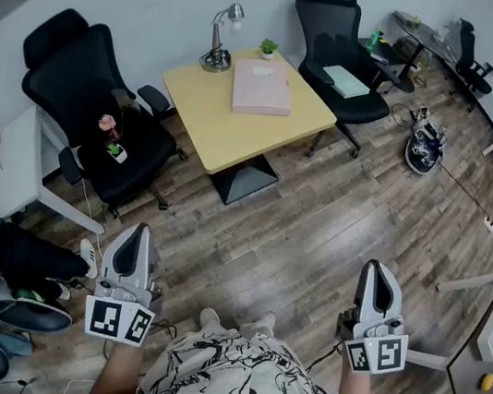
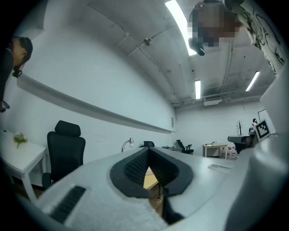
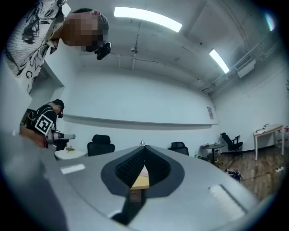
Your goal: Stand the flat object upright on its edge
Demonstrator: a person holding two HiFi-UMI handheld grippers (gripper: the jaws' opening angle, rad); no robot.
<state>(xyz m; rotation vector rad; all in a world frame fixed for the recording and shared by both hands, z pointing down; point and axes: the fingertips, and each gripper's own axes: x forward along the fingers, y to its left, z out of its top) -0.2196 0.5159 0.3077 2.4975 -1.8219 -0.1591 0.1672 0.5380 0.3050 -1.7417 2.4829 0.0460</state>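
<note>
Standing back from the work, a person held the left gripper [image 1: 138, 237] and the right gripper [image 1: 378, 274] at waist height, both pointing roughly level towards the far side of the room. Each gripper had its jaws pressed together with nothing between them.

The flat pink object [image 1: 262, 87] lay well apart from both grippers, far ahead and between their two lines of aim, a little towards the left one. It rested flat on its broad face. It looked close to square, and its slightly longer side seemed to run from near to far. The left gripper appeared the nearer of the two, though not by much. Neither could have reached it without the person walking forward.

The object sat on the far half of a yellow table [image 1: 228, 137], whose near half was bare. A desk lamp [image 1: 221, 42] stood at the table's far left corner, and a small potted plant [image 1: 268, 48] stood just beyond the object.

Around the table were a black office chair [image 1: 79, 79] on the left and a second black chair [image 1: 334, 38] at the far right. A wooden floor [image 1: 314, 240] stretched between the person and the table.
</note>
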